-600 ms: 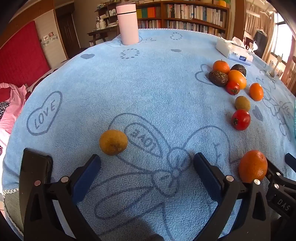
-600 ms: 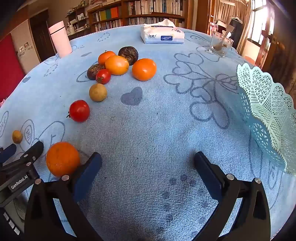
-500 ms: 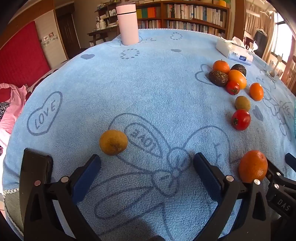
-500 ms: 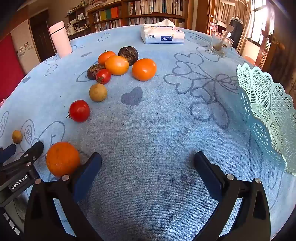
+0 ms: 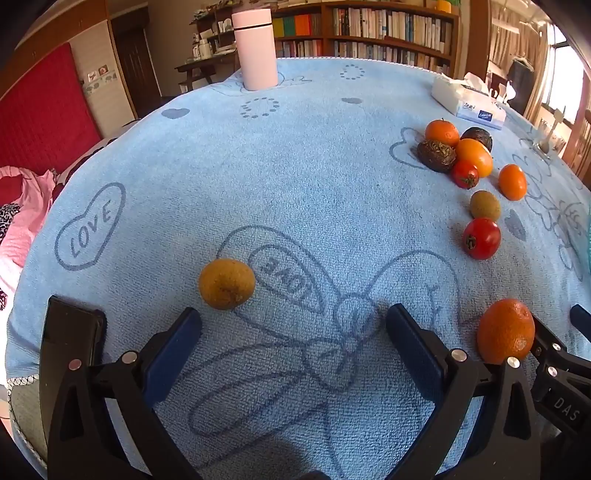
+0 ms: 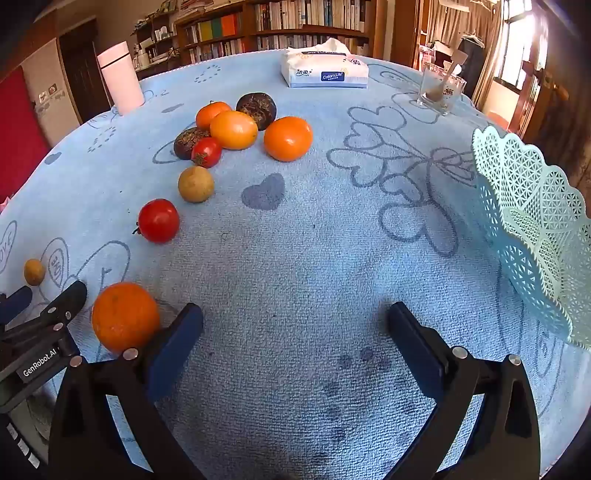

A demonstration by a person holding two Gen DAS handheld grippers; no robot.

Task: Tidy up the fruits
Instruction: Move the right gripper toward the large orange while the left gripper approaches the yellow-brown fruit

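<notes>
Nothing moved since a moment ago. Left gripper (image 5: 293, 332) and right gripper (image 6: 294, 328) both spread wide, empty. No fruit yet in basket (image 6: 535, 229); orange (image 6: 125, 316) nearest.

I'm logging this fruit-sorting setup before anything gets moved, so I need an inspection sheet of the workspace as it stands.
Surface: blue towel cloth with heart prints covers the table.
Job's things: large orange nearest the grippers; red tomato; brownish-yellow fruit alone; cluster of oranges and dark fruits; empty lattice basket.
Clutter: tissue pack, pink tumbler, glass.
Grippers: left gripper and right gripper open, empty.
Cables: nothing seen.
Surroundings: bookshelves, window.
</notes>
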